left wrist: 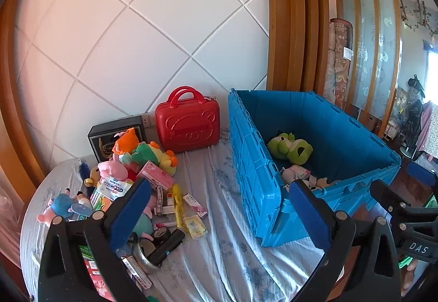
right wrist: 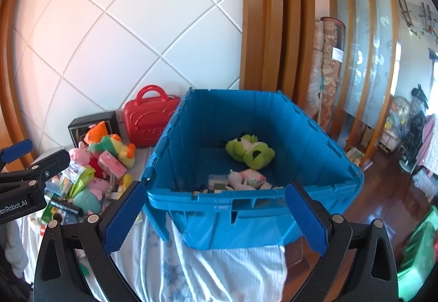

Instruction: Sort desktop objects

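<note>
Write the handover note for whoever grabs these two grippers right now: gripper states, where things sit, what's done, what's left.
Left gripper: open, empty, raised above the cloth between the pile and the bin.
Right gripper: open, empty, facing the near rim of the blue bin.
Done: green frog plush and a few small items, including a pink-and-white packet, lie in the bin.
Left: the pile of toys and packets on the cloth-covered table, left of the bin, including the tape roll. The red case and black box stand at the wall behind it.
</note>
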A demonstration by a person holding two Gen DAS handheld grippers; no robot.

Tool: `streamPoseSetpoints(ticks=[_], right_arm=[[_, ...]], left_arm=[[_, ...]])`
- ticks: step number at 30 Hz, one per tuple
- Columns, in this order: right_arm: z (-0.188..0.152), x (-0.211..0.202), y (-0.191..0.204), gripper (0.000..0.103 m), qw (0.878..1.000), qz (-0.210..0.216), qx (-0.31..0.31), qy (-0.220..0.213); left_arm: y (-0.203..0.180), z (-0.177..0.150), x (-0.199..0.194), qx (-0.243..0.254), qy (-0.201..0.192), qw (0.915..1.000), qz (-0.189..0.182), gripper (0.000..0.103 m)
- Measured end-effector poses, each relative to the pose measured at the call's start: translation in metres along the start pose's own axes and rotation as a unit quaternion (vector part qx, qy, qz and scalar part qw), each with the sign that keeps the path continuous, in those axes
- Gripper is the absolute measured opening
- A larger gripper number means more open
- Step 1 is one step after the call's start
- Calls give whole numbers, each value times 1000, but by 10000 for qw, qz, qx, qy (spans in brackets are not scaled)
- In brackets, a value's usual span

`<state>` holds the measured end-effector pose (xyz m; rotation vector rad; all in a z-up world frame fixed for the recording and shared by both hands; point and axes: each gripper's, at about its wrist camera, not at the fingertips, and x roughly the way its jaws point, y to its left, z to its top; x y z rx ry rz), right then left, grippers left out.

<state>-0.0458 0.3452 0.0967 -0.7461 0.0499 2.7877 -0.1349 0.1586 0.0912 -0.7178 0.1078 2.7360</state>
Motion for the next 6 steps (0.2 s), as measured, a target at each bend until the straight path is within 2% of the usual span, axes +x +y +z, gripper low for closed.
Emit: streamPoseSetpoints(ticks=[6], right_arm=[[-6, -4, 8, 103, 10000, 71, 2, 50]], left_arm=[[10, -8, -6, -73, 15, 9999, 98, 103]])
